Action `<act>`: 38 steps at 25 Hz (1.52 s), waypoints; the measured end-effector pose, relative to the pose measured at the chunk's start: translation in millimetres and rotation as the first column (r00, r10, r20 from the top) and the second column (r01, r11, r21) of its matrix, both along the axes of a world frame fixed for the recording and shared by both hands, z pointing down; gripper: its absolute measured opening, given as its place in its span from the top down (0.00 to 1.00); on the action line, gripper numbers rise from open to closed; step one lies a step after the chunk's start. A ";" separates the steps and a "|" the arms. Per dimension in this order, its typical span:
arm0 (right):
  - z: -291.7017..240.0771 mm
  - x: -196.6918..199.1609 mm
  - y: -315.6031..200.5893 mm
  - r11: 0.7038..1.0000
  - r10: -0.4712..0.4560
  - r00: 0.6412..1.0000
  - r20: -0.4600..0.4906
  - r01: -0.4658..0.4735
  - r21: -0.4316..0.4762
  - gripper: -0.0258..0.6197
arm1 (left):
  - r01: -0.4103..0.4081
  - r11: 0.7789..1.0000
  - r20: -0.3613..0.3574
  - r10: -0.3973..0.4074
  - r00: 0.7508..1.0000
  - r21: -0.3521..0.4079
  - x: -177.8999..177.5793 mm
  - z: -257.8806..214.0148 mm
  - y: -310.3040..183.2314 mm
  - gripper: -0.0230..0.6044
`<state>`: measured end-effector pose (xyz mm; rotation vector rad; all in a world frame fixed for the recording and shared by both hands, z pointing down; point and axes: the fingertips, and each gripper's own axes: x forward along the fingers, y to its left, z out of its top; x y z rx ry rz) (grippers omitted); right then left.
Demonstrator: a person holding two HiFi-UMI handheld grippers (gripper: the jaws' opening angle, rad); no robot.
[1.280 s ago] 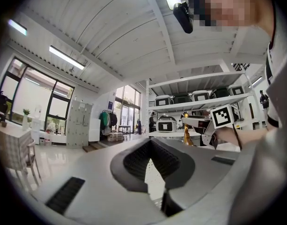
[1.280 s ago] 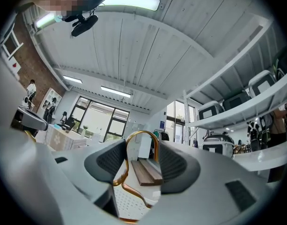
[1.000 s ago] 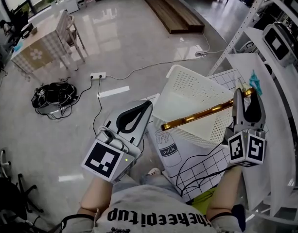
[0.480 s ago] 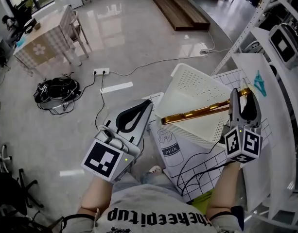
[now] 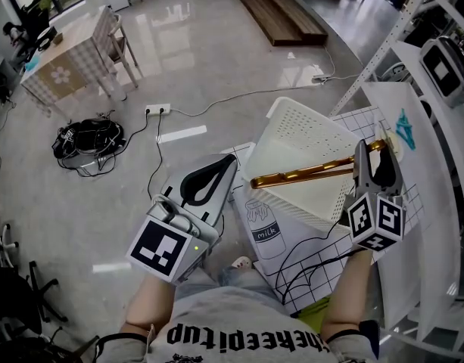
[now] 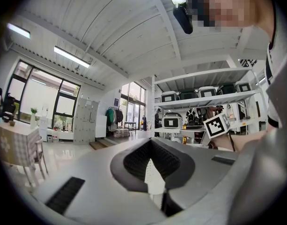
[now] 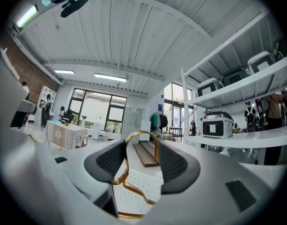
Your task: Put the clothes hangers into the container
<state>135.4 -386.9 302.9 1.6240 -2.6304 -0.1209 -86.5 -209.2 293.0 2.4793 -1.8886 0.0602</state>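
Right gripper (image 5: 374,157) clamped on the hook of the gold clothes hanger (image 5: 300,176), its bar slanting across the open top of the white perforated container (image 5: 292,138), and left gripper (image 5: 228,165) pressed together on nothing, raised just left of that container.

The clothes hanger (image 5: 307,175) is polished gold-coloured metal, bright and glossy. The container (image 5: 292,146) is matt white plastic, its walls pierced with fine holes. The left gripper (image 5: 216,174) and right gripper (image 5: 374,161) have smooth matt grey shells (plastic, by the look) and dark, finely ribbed pads (image 7: 108,161). The white cover (image 5: 292,252) printed with black lines looks like matt cloth. The floor (image 5: 186,59) is glossy, mirroring the light.
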 end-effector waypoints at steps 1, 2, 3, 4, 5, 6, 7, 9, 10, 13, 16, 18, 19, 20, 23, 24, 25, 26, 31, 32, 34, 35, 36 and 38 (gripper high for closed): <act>2.0 0.0 -0.4 1.000 0.000 1.000 -0.002 0.000 -0.009 0.58 | 0.000 1.000 -0.002 0.000 1.000 -0.007 0.4 0.9 0.4 0.94; 4.1 -0.1 -0.8 1.000 -0.001 1.000 -0.005 0.001 -0.018 0.58 | 0.001 1.000 -0.002 -0.001 1.000 -0.007 0.4 1.1 0.7 0.94; 6.2 -0.3 -1.0 1.000 0.000 1.000 -0.010 0.000 -0.027 0.58 | 0.002 1.000 0.000 -0.002 1.000 0.000 0.2 0.5 0.8 0.94; 7.9 -0.6 -1.2 0.999 0.000 1.000 -0.015 -0.001 -0.035 0.58 | 0.003 1.000 0.002 -0.003 1.000 0.004 0.1 -0.1 1.1 0.94; 9.4 -1.0 -1.0 0.999 0.000 1.000 -0.020 -0.001 -0.042 0.58 | 0.003 1.000 0.002 -0.003 1.000 -0.001 0.5 0.2 1.7 0.94; 10.7 -1.6 -0.8 0.999 -0.001 1.000 -0.023 0.000 -0.048 0.58 | 0.002 1.000 0.002 -0.002 1.000 -0.003 0.7 0.1 2.2 0.94; 12.3 -2.3 -0.5 0.999 -0.004 1.000 -0.026 0.003 -0.055 0.58 | 0.003 1.000 0.005 -0.003 1.000 0.009 0.3 -1.3 2.2 0.94; 15.5 -4.0 -0.3 0.998 -0.011 0.999 -0.030 0.009 -0.069 0.58 | 0.007 0.999 0.015 -0.008 1.000 0.052 -1.8 -5.6 1.4 0.94; 16.8 -4.8 -0.2 0.997 -0.014 0.999 -0.029 0.012 -0.076 0.58 | 0.008 0.998 0.016 -0.009 1.000 0.062 -2.3 -6.9 1.5 0.94; 18.8 -7.0 0.7 0.995 -0.024 0.999 -0.021 0.022 -0.095 0.58 | 0.008 0.999 0.007 -0.008 1.000 0.037 -1.8 -5.2 4.5 0.94; 15.9 -8.3 2.2 0.995 -0.035 0.999 0.009 0.036 -0.092 0.55 | 0.016 0.999 0.008 -0.016 1.000 0.035 -3.8 -3.7 6.2 0.94; 11.7 -7.8 2.8 0.996 -0.037 0.999 0.026 0.039 -0.081 0.55 | 0.018 0.998 0.011 -0.019 1.000 0.053 -5.0 -5.3 6.6 0.94; 10.0 -7.8 3.1 0.996 -0.038 0.999 0.029 0.040 -0.076 0.55 | 0.018 0.999 0.008 -0.019 1.000 0.038 -4.6 -3.4 7.9 0.94; 8.9 -8.0 3.7 0.997 -0.039 0.999 0.031 0.041 -0.072 0.55 | 0.018 1.000 0.003 -0.018 1.000 0.012 -3.7 -0.3 9.5 0.94; 8.2 -8.2 6.6 0.996 -0.045 0.998 0.039 0.048 -0.071 0.59 | 0.015 1.000 -0.005 -0.015 1.000 -0.015 -2.6 3.8 12.7 0.94; 8.5 -8.4 7.7 0.996 -0.048 0.998 0.045 0.052 -0.074 0.60 | 0.013 1.000 -0.004 -0.013 1.000 -0.004 -3.0 2.6 13.1 0.94; 8.8 -8.9 9.1 0.995 -0.053 0.997 0.052 0.057 -0.078 0.61 | 0.011 1.000 -0.002 -0.011 1.000 0.017 -3.8 0.4 13.2 0.94; 9.0 -9.7 11.0 0.995 -0.060 0.997 0.058 0.064 -0.082 0.63 | 0.010 0.999 0.001 -0.010 1.000 0.035 -4.8 -1.7 13.3 0.94; 2.9 -12.6 24.2 0.995 -0.063 0.996 0.060 0.067 -0.069 0.75 | -0.007 1.000 -0.005 0.007 1.000 -0.004 -4.5 1.2 17.1 0.94; 0.6 -12.5 27.2 0.996 -0.059 0.997 0.059 0.063 -0.063 0.79 | -0.014 1.000 -0.007 0.014 1.000 -0.005 -3.8 0.8 17.6 0.94; -3.6 -11.9 33.6 0.997 -0.048 0.997 0.061 0.051 -0.049 0.87 | -0.029 0.999 -0.010 0.030 1.000 0.017 -3.3 -2.4 18.4 0.94; -5.3 -11.4 37.0 0.998 -0.040 0.997 0.061 0.043 -0.044 0.90 | -0.038 0.999 -0.011 0.038 0.999 0.025 -3.2 -3.4 19.2 0.94; -6.7 -10.8 40.5 0.999 -0.030 0.998 0.059 0.032 -0.039 0.93 | -0.047 0.999 -0.013 0.047 0.999 0.017 -3.1 -2.2 20.7 0.94; -9.6 -10.3 48.2 0.999 -0.015 0.998 0.053 0.016 -0.032 0.96 | -0.065 0.998 -0.016 0.065 0.998 -0.001 -3.4 0.4 23.7 0.94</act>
